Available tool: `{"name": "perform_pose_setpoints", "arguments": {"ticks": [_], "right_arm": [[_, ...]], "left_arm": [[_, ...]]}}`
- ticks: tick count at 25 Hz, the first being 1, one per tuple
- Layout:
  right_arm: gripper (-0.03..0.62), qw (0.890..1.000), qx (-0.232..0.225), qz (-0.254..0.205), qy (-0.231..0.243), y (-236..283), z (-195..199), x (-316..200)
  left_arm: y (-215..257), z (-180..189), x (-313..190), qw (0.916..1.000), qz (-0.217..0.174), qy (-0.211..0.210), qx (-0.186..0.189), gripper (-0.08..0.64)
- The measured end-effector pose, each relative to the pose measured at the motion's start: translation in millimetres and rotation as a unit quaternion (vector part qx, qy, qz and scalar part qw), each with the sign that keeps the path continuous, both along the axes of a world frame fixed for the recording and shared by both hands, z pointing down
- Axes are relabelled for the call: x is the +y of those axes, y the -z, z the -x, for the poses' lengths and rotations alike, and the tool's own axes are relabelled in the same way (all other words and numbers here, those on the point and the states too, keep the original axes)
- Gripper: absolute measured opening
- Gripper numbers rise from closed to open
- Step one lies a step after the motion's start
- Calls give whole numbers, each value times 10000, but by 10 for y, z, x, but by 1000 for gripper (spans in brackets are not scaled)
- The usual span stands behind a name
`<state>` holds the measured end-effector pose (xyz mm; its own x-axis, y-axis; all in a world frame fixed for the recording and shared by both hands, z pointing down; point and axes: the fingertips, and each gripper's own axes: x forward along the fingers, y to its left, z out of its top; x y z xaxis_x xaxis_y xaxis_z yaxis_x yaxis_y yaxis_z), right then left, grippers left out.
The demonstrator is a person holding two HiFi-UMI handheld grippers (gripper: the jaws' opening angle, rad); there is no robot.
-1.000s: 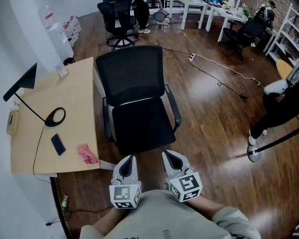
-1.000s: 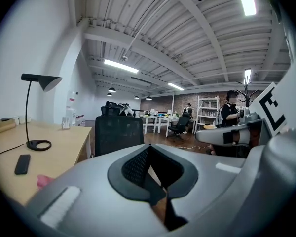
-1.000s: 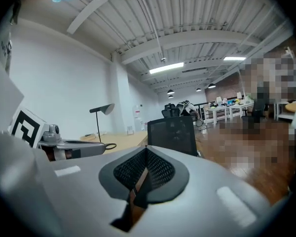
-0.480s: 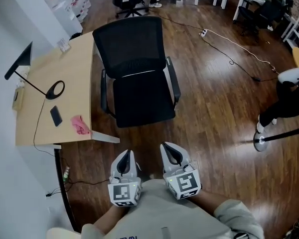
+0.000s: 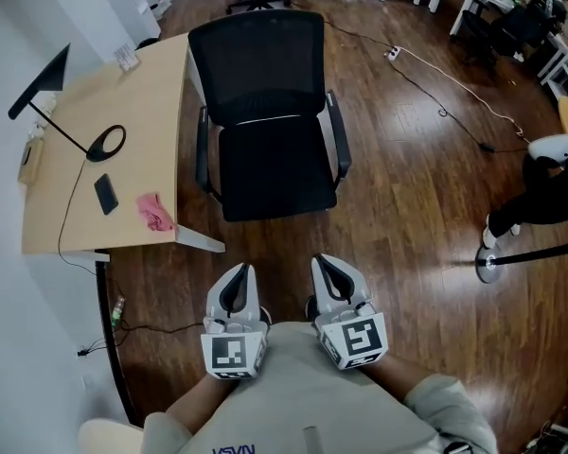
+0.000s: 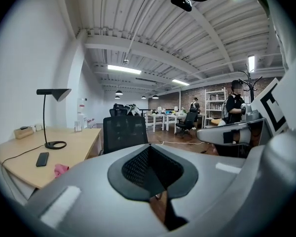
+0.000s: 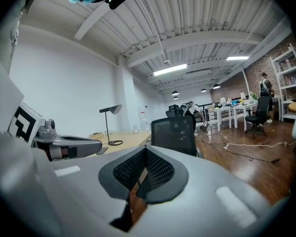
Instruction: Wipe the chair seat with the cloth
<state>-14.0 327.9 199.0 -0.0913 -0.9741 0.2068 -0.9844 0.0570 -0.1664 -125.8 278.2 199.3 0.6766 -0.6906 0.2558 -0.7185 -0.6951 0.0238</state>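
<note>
The left tongs and right tongs sit side by side near the person's torso, pointing to the far side. Each has its jaws pressed together, with nothing between them.

Desk is placed left of the chair, beside the chair seat. Cloth is laid on the desk by its near chair-side corner, with phone just left and lamp behind. Left gripper and right gripper are held side by side before the seat.
</note>
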Motion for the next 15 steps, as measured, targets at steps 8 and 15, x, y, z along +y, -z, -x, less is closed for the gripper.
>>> {"name": "perform_pose_setpoints", "arguments": {"ticks": [8,15], "right_arm": [[0,9997,148,-94,-143,87,256,-104],[0,9996,173,-69,-189,97,296,-84]], "left_arm": [[58,276,-155,9998,-54,-116,170,5],[65,296,-148,9995,-3,-289,127,5]]}}
